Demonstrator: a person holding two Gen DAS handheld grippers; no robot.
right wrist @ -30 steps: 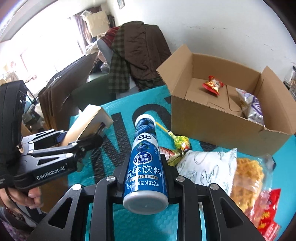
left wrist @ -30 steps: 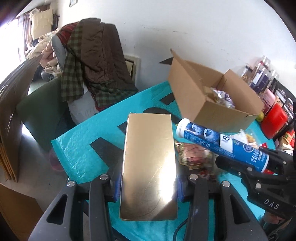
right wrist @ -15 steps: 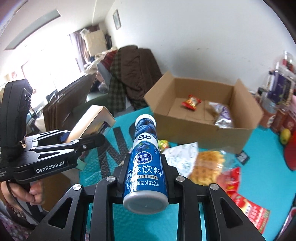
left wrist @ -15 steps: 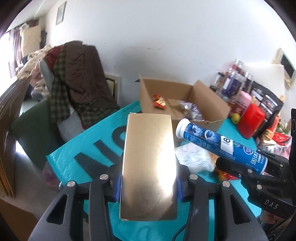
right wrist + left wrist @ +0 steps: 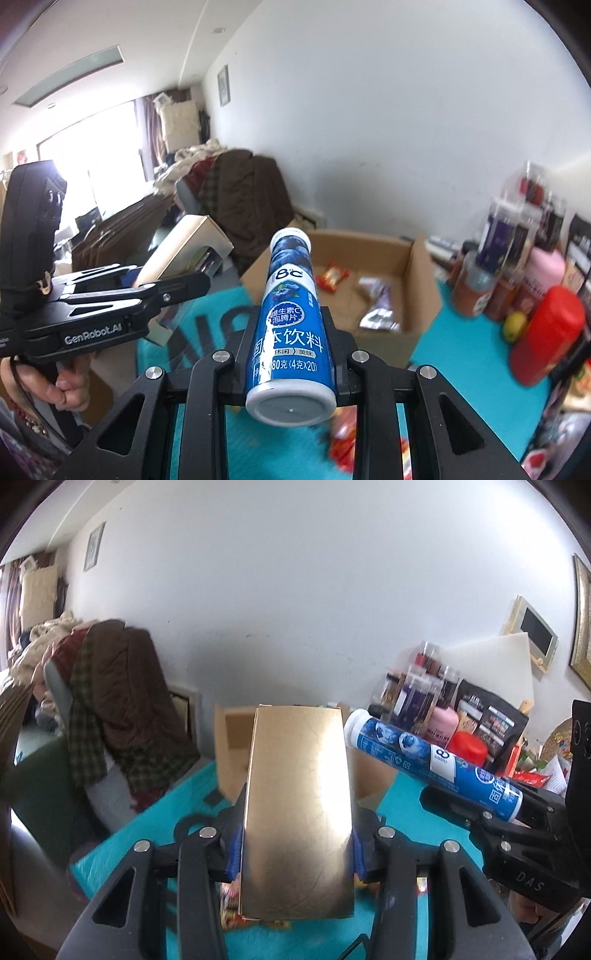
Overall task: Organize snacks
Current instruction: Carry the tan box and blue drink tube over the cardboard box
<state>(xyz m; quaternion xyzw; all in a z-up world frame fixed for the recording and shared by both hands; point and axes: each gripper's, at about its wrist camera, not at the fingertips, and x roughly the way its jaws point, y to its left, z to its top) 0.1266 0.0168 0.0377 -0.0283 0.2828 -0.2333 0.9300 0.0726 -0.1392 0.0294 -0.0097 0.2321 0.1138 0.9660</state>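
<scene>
Moved since a sec ago: both held items have come up off the teal mat and the cardboard box has dropped lower in both views; we now look over its rim rather than down into it.

Item 1 – gold carton point(image 5: 297, 812). Clenched between the blue pads of our left gripper point(image 5: 295, 853), long axis pointing fwd, in the air in front of the cardboard box point(image 5: 399, 295). Judged: light, stiff card, glossy face so prob. slippery; walls could dent under a hard squeeze. Best hold is across the narrow sides near mid-length, as now. The right wrist view shows the far end open, w/ sth inside; tipping it nose-down could spill contents.

Item 2 – blue tablet tube point(image 5: 290, 325), white caps both ends. Gripped by our right gripper point(image 5: 290, 365) near its rear end, the rest sticking out fwd, also held up short of the box. Judged: light, rigid plastic, round and smooth; may roll or pivot in the jaws since most of the length overhangs. Mid-body hold would be steadier.

Surroundings:
- Box open-topped; red snack packet point(image 5: 332, 277) and silver pouch point(image 5: 378, 314) lie inside.
- Teal mat point(image 5: 450, 343) below, loose red wrappers near bottom edge, blurred.
- Red container point(image 5: 546, 332), pink bottle, jars along the wall to the right.
- Brown coat over a chair, left.
- A hand point(image 5: 55, 384) on the left gripper's grip.
</scene>
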